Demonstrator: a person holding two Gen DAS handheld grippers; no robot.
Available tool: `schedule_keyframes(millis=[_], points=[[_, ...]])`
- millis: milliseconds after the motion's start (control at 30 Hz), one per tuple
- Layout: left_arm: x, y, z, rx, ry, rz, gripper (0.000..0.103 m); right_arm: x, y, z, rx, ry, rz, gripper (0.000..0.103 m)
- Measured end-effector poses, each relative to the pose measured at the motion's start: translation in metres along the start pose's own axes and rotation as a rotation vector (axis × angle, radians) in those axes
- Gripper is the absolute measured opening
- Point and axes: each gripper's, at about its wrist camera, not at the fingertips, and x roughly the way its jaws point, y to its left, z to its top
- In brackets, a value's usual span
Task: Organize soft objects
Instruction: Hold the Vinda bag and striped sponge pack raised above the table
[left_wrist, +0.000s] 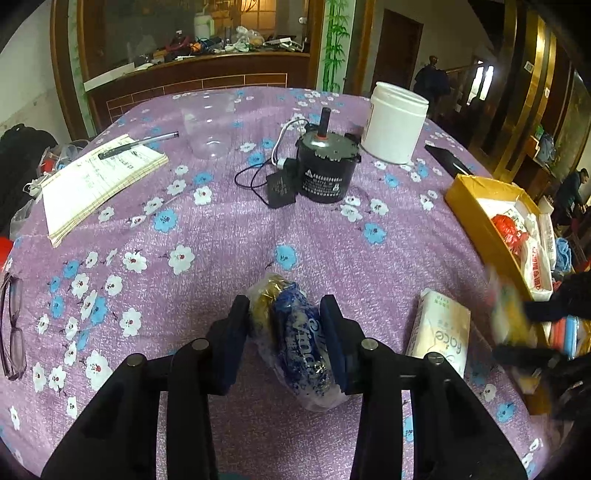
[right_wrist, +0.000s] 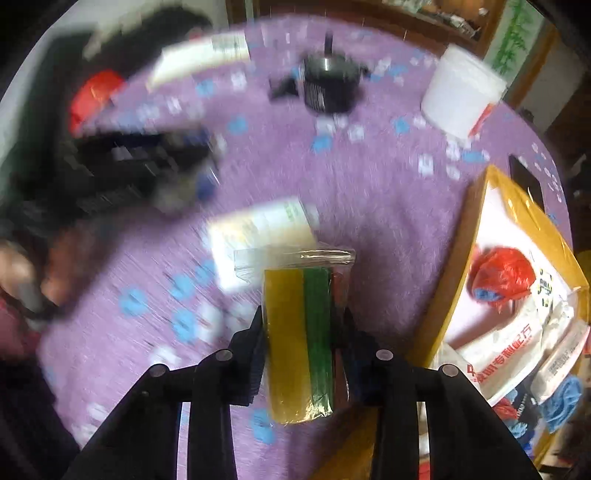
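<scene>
On the purple flowered tablecloth (left_wrist: 229, 236), close in front of me, my left gripper (left_wrist: 286, 339) has its two dark pads pressed against the sides of a crumpled clear plastic packet printed in blue and gold (left_wrist: 299, 343), which rests on the cloth between them, so the tongs are drawn in to a narrow gap and squeezing it. In the other camera my right gripper (right_wrist: 303, 343) is likewise closed to a narrow gap on a clear zip bag holding flat yellow and green sheets (right_wrist: 299, 332); the bag stands upright between the pads, its sealed top edge pointing away from me. Most of that view is smeared by blur. Just beyond the bag lies a pale cream tissue pack (right_wrist: 262, 229), flat on the cloth. To the right sits an open yellow cardboard box (right_wrist: 476, 236) holding a red plastic bag (right_wrist: 502, 277) and white printed pouches. Farther back stand a black cylindrical motor with a shaft (left_wrist: 325, 166), a white plastic tub (left_wrist: 393, 123), and a lined notepad (left_wrist: 99, 184) with a pen on it.
</scene>
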Motion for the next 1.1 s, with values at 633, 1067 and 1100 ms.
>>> schedule_keyframes(millis=[633,1067,1100], points=[[0.014,-0.015,-0.009,0.069,0.068,0.020,0.064,-0.006,-0.008,0.026,0.283,-0.436,0.105,0.037],[-0.014,-0.026,-0.011,0.120,-0.093,0.063,0.029,-0.009,-0.016,0.020,0.325,-0.471,0.102,0.037],[-0.018,-0.026,-0.011,0.118,-0.113,0.062,0.029,-0.012,-0.017,0.019,0.330,-0.481,0.099,0.037]])
